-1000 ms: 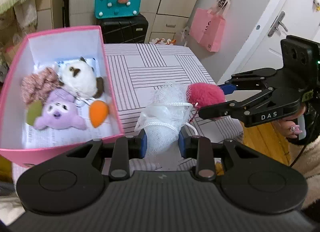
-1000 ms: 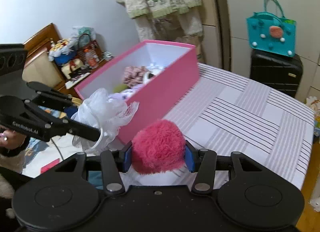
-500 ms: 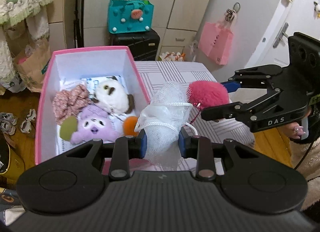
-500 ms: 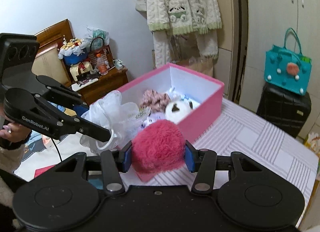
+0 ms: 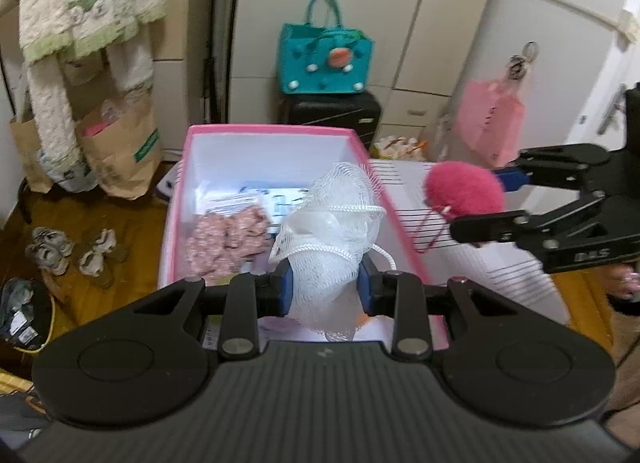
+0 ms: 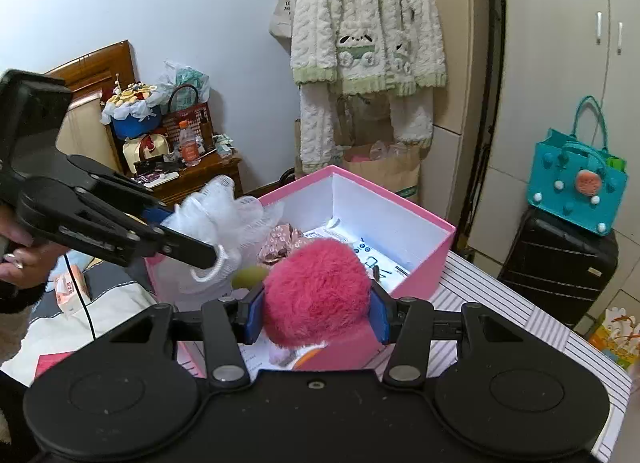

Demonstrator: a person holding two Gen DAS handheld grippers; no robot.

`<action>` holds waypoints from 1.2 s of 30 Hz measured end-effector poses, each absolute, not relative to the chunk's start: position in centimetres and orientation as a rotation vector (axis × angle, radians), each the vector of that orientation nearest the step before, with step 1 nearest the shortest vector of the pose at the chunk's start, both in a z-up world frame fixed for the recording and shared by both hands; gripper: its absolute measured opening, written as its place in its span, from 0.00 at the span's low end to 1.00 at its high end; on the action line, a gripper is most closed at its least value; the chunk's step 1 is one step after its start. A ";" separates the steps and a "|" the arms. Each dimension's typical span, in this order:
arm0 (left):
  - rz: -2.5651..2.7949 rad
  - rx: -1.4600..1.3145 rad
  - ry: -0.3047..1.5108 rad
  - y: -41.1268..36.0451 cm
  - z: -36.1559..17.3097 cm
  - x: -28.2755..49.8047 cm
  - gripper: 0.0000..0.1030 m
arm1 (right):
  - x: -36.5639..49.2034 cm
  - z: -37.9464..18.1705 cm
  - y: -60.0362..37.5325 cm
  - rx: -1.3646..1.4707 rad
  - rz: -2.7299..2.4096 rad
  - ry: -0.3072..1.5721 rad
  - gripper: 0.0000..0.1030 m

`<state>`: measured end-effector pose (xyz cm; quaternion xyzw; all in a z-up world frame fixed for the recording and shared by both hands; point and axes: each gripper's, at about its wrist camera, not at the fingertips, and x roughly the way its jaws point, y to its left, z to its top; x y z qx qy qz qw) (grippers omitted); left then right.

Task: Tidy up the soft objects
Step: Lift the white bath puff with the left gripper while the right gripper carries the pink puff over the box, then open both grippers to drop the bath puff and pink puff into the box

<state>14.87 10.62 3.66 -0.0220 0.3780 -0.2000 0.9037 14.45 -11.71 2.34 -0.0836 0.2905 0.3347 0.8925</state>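
Observation:
My left gripper (image 5: 324,287) is shut on a white mesh bath puff (image 5: 334,231) and holds it over the near end of the pink box (image 5: 264,130). The puff also shows in the right wrist view (image 6: 224,215). My right gripper (image 6: 316,311) is shut on a fuzzy pink pompom (image 6: 316,287), held above the box's (image 6: 424,263) near edge; the pompom also shows in the left wrist view (image 5: 464,191), right of the box. A pink floral scrunchie (image 5: 228,239) lies inside the box. The plush toys are hidden behind the puff.
The box stands on a striped tablecloth (image 5: 516,259). A teal bag (image 5: 326,59) sits on a black suitcase (image 5: 332,113) behind the table. A pink bag (image 5: 490,123) hangs at the right. Paper bags (image 5: 120,151) and shoes (image 5: 52,251) are on the floor at left.
Both grippers have moved left over the pink box with their objects still held. The box now lies directly under the puff, and the plush toys have gone out of sight.

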 end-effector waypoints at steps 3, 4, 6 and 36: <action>-0.383 -0.040 0.801 11.1 2.6 16.3 0.30 | 15.6 2.2 -11.0 -0.178 0.709 0.610 0.54; -0.371 -0.038 0.806 11.3 2.3 16.8 0.30 | 15.9 2.1 -10.7 -0.184 0.712 0.611 0.54; -0.342 -0.023 0.810 11.5 1.6 17.7 0.31 | 16.6 2.0 -10.0 -0.201 0.710 0.607 0.54; -0.389 -0.002 0.955 9.5 -3.1 23.7 0.58 | 31.5 -4.9 -4.7 -0.042 0.697 0.819 0.60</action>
